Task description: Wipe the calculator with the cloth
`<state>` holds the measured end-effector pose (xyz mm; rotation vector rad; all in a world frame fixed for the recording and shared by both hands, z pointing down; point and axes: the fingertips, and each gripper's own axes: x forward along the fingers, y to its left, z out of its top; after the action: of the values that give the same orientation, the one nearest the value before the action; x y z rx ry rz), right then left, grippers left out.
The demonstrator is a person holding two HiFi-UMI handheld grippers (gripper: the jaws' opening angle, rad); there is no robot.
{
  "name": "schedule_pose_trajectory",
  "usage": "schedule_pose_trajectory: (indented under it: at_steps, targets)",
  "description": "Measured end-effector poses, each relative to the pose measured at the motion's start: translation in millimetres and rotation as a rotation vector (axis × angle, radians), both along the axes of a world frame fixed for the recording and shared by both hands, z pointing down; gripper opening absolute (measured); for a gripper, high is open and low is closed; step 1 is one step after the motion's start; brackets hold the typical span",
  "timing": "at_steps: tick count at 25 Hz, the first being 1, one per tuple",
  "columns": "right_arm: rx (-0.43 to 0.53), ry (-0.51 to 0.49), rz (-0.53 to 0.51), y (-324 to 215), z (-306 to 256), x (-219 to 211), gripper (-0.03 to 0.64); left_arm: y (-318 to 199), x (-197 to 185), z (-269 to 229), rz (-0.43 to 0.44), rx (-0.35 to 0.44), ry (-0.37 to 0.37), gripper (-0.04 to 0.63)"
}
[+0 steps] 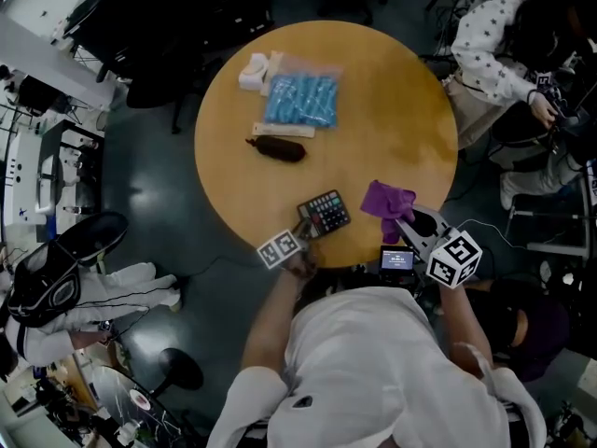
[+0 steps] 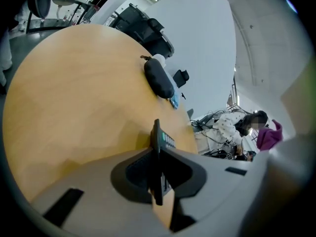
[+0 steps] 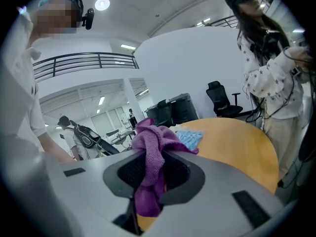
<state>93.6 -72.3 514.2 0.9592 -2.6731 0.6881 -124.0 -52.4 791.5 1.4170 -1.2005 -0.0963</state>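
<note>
Back left on round table (image 1: 373, 82): white packet (image 1: 254, 71), blue bag (image 1: 300, 101), dark pouch (image 1: 278, 147). All well apart from the work, parked out of the way.

Nearer, at table's front edge: left gripper (image 1: 303, 230) clamped on calculator (image 1: 324, 213). Jaws closed on its near edge, with thin body edge-on between pads in left gripper view. Gripped by the edge, probably to pin it steady and leave keypad bare for wiping. Cannot tell whether flat on wood or slightly raised.

Just right of calculator, near but not touching: purple cloth (image 1: 387, 199), bunched in right gripper (image 1: 408, 227). Jaws closed on a fold, with a wad sticking out past tips and a loose end hanging below. Held so, likely to let wad meet keys before jaws do.

Wiping not yet begun, judging by gap. Next, likely: cloth leftward onto keypad, lightly, to avoid sliding calculator out of grip.

Far right, off table: person in spotted top (image 1: 494, 35), uninvolved.
</note>
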Motion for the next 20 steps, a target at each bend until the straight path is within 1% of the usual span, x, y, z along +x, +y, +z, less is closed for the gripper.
schedule_pose_trajectory:
  at_steps: [4,8,10,12,13,15,17,18,19,20]
  targets:
    - [-0.004,0.000,0.003,9,0,3,0.086,6,2,0,0.000,0.010,-0.019,0.049]
    - [-0.006,-0.007,0.005,8,5,6,0.086,3,4,4,-0.014,-0.005,-0.049,0.054]
    - [-0.005,-0.010,0.003,3,5,1,0.086,1,1,5,-0.021,-0.021,-0.055,0.073]
    - [-0.004,-0.014,0.002,0,3,-2,0.086,1,-2,2,-0.018,-0.039,-0.051,0.122]
    - [-0.003,-0.015,0.003,0,2,-2,0.086,3,-2,0,-0.010,-0.051,-0.052,0.134]
    - [-0.002,-0.016,0.004,0,3,-2,0.086,8,-8,-3,0.002,-0.087,-0.071,0.143]
    - [0.001,-0.017,0.008,-1,3,-3,0.086,14,-26,-9,-0.020,-0.116,-0.107,0.146]
    - [0.004,-0.019,0.012,-2,3,-3,0.086,15,-38,-17,-0.042,-0.108,-0.126,0.146]
    - [0.007,-0.022,0.018,-4,3,-3,0.086,12,-49,-32,-0.061,-0.074,-0.147,0.147]
    - [0.010,-0.025,0.026,-6,4,-3,0.086,6,-58,-53,-0.069,-0.013,-0.177,0.149]
